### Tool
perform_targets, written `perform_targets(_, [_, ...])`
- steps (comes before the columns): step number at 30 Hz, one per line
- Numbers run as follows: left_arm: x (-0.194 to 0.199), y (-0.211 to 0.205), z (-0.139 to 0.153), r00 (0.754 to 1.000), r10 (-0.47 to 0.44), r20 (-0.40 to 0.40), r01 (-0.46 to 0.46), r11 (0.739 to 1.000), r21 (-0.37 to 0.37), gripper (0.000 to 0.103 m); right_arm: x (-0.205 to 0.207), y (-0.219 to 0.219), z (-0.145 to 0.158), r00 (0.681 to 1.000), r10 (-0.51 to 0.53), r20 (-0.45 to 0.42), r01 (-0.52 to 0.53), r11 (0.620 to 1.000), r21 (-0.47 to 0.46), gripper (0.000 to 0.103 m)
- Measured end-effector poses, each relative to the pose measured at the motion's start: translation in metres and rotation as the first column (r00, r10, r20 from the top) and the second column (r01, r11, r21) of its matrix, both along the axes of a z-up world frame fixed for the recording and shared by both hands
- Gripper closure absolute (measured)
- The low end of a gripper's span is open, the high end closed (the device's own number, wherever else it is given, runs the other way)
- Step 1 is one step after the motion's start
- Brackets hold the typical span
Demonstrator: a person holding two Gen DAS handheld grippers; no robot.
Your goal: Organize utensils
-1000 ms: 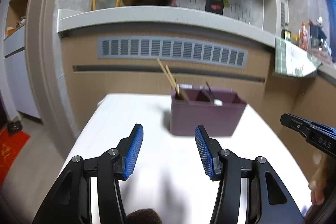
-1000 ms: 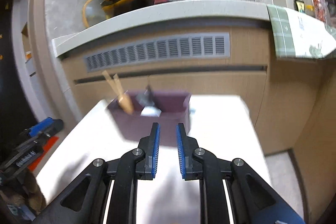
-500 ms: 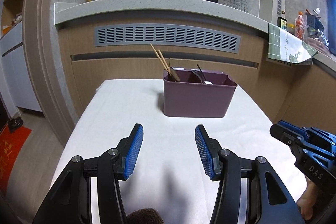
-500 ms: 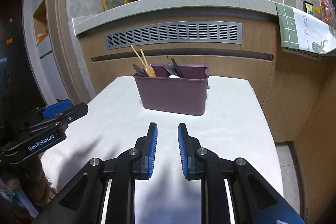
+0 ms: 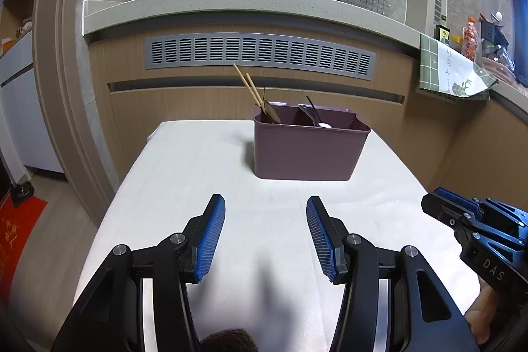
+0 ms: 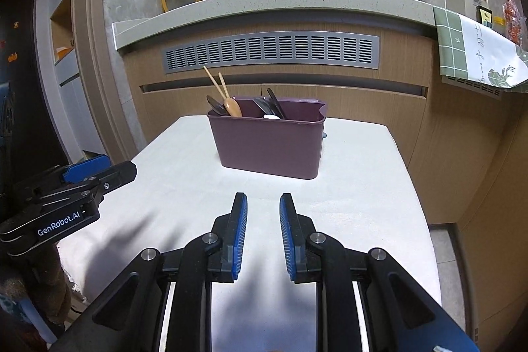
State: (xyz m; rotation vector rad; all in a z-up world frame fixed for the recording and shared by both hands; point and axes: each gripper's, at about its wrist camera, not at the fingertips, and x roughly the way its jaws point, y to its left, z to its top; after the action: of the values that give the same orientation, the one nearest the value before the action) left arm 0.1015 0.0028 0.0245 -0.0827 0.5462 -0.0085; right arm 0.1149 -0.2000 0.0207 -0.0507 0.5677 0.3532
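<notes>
White table [image 5: 204,160]; purple caddy [image 5: 307,154] beyond empty tools

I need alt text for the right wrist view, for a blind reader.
A purple bin holding chopsticks and spoons stands on a white table. The open, empty right tool points at it; the left tool waits at the left.

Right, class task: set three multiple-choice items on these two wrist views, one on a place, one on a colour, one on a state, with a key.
1. Where does the utensil caddy stand?
A. on the white table
B. on the counter
C. on the floor

2. What colour is the caddy?
A. green
B. purple
C. white

3. How is the left claw?
A. shut on a spoon
B. shut, empty
C. open, empty

Key: 1 A, its base rests on the tabletop; 2 B, its walls are purple; 3 C, the blue pads stand wide apart around nothing.
</notes>
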Motion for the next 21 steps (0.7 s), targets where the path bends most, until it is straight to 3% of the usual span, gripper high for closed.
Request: perform_targets(21, [-0.0013,-0.0036,-0.0067,0.999,-0.013,-0.03,0.013,1.0,-0.006,0.051,-0.0003,-0.0026,-0.0014,1.0,-0.014,0.002,0.014,1.0,-0.012,0.084])
